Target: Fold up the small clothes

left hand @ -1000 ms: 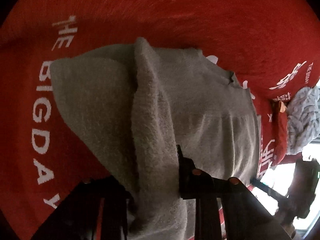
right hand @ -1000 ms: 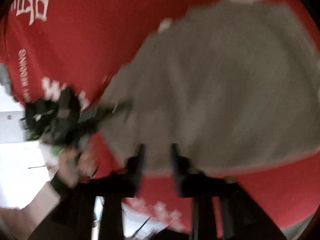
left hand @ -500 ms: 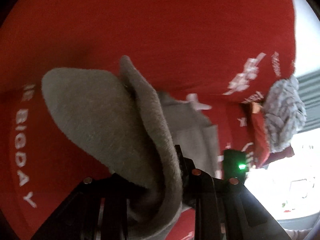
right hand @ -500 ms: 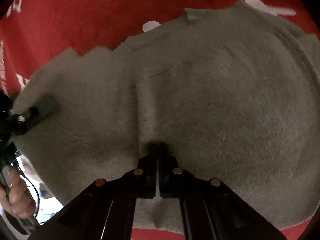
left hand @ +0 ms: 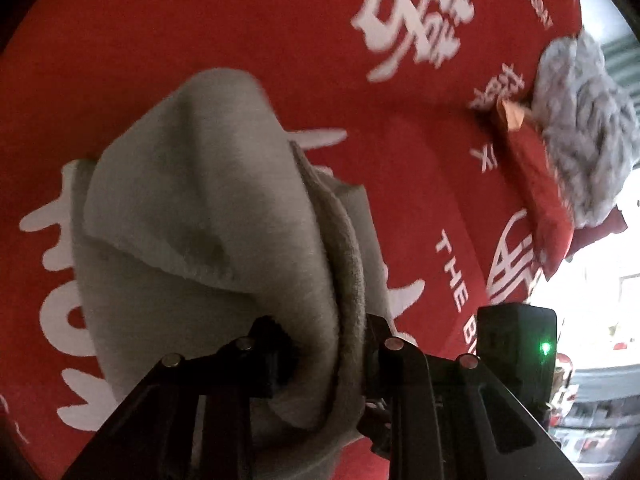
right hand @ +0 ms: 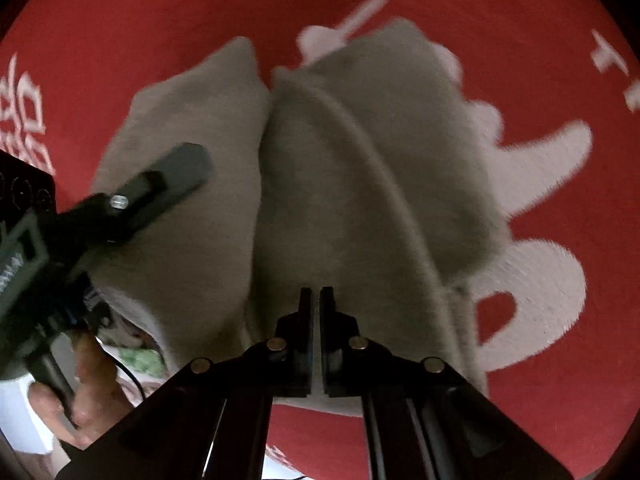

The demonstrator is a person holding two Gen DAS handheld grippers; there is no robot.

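Observation:
A grey fleece garment (left hand: 208,208) lies bunched on a red cloth with white lettering (left hand: 280,20). In the left wrist view a thick fold of it rises between the jaws of my left gripper (left hand: 326,336); the jaws are opening, and the fold still fills the gap and hangs from them. In the right wrist view my right gripper (right hand: 316,300) is shut, its tips just over the grey garment (right hand: 360,184), with no cloth visibly pinched. One of the left gripper's fingers (right hand: 176,172) lies over the garment's left lobe.
A grey-white knitted item (left hand: 580,120) and a red folded piece (left hand: 536,184) sit at the cloth's far right edge. A black device with a green light (left hand: 516,344) is close beside my left gripper. A person's hand (right hand: 92,380) holds the left tool.
The left gripper has carried its fold across the red cloth, so the spread garment is now doubled and bunched. The right gripper went from open to shut and came down onto the garment.

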